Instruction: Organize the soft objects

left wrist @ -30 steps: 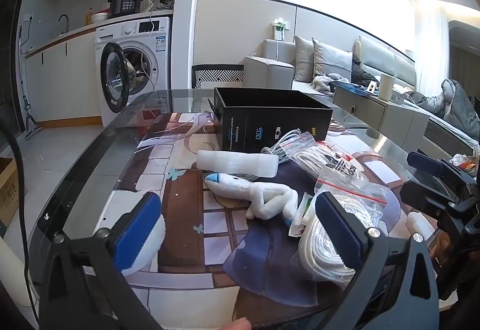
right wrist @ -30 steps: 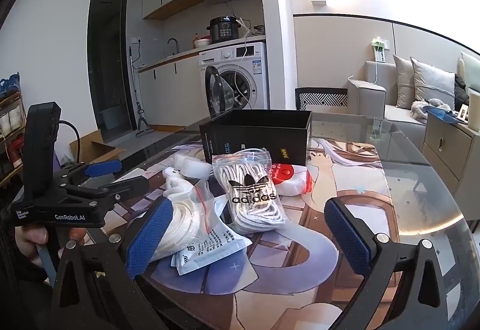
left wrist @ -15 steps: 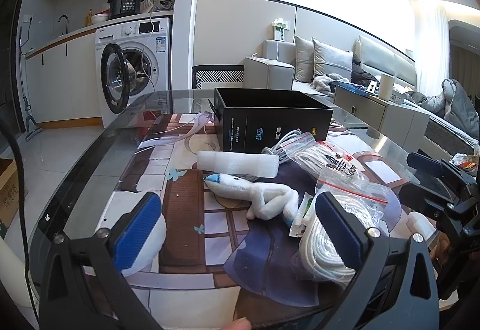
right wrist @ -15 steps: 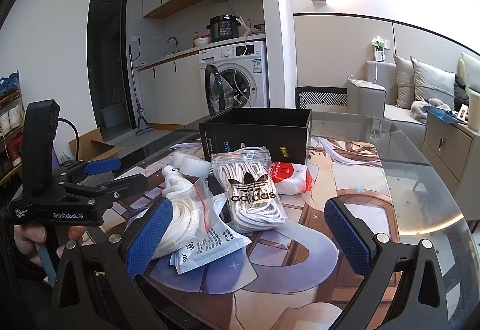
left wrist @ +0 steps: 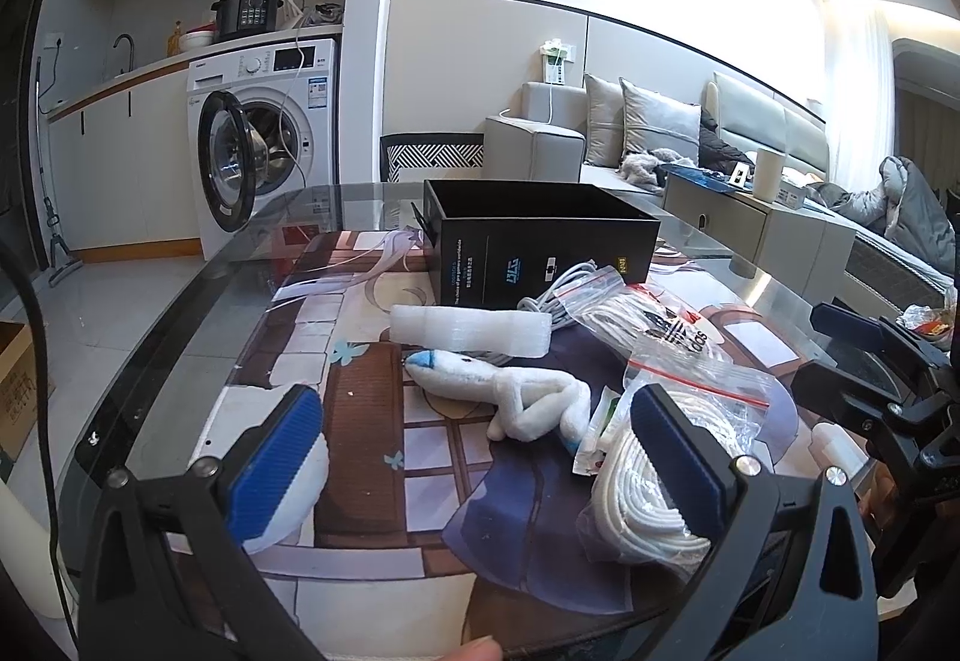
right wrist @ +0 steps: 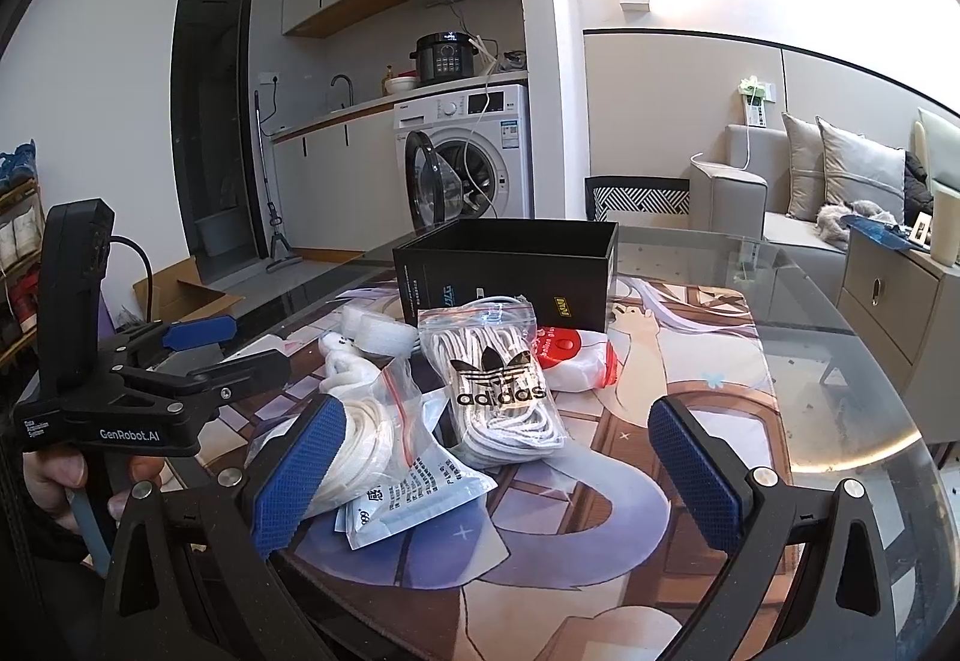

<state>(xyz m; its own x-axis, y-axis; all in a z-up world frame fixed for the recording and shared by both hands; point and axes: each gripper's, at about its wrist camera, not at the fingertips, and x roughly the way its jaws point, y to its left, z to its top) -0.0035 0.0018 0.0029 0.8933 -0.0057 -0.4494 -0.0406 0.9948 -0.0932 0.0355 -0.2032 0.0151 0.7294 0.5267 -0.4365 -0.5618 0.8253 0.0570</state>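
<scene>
An open black box (left wrist: pixel 540 247) (right wrist: pixel 510 265) stands at the back of the printed mat. In front of it lie a white foam roll (left wrist: pixel 471 331), a white plush toy (left wrist: pixel 516 391) (right wrist: pixel 339 361), an adidas bag of white laces (right wrist: pixel 501 391) (left wrist: pixel 654 322), a zip bag of white cord (left wrist: pixel 654 487) (right wrist: pixel 372 433), a flat printed pouch (right wrist: pixel 414 493) and a red-and-white packet (right wrist: pixel 576 358). My left gripper (left wrist: pixel 480 457) hovers open near the table's front edge, facing the plush. My right gripper (right wrist: pixel 498 463) is open over the pouch and laces.
The round glass table (right wrist: pixel 840 361) carries a printed mat (left wrist: pixel 360 397). A white soft object (left wrist: pixel 288 487) lies behind my left gripper's left finger. A washing machine (left wrist: pixel 258 144) with its door open stands behind, a sofa (left wrist: pixel 648 132) to the right.
Both grippers have barely shifted; the objects on the table lie as before.
</scene>
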